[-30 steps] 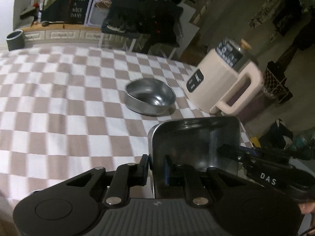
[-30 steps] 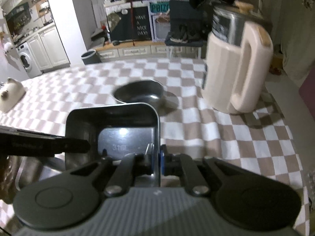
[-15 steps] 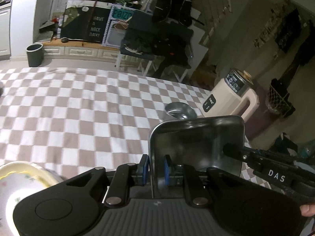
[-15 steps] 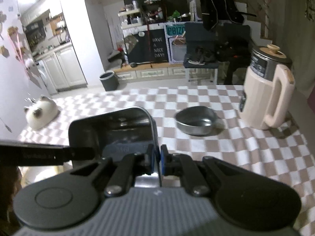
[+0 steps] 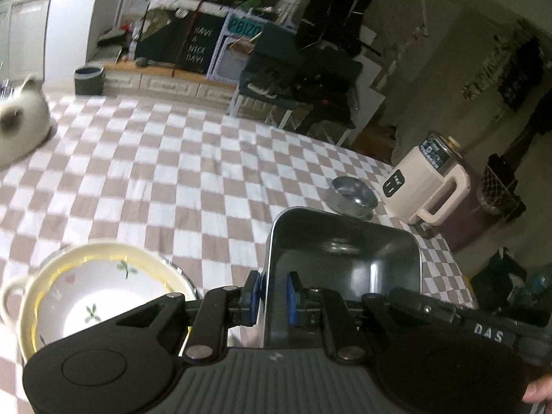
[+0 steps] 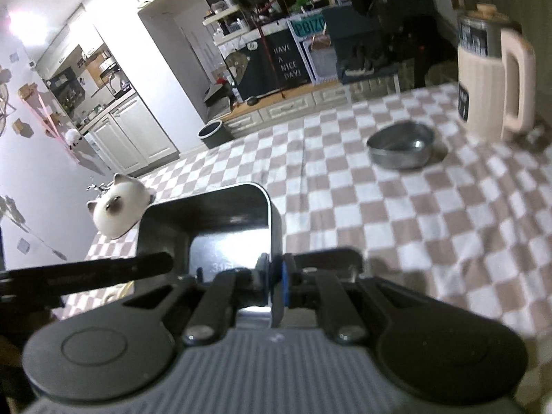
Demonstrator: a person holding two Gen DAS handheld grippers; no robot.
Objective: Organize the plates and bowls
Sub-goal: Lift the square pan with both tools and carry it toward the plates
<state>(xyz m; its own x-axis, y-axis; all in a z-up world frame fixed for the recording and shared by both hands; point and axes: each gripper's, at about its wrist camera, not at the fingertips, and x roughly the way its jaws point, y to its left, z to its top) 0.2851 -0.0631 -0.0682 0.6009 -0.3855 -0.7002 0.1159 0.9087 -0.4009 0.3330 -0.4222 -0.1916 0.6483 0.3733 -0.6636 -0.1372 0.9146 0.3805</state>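
Two grippers, left gripper [image 5: 272, 293] and right gripper [image 6: 274, 281], each pinch opposite walls of the rectangular steel tray [image 5: 345, 269], carried above the counter [image 5: 155, 179] mid-transfer, probably next needing a level descent toward the floral bowl [image 5: 100, 289].

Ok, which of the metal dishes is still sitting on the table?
The round steel bowl beside the beige kettle; the rectangular steel tray is gripped on opposite rims by both hand-held grippers.
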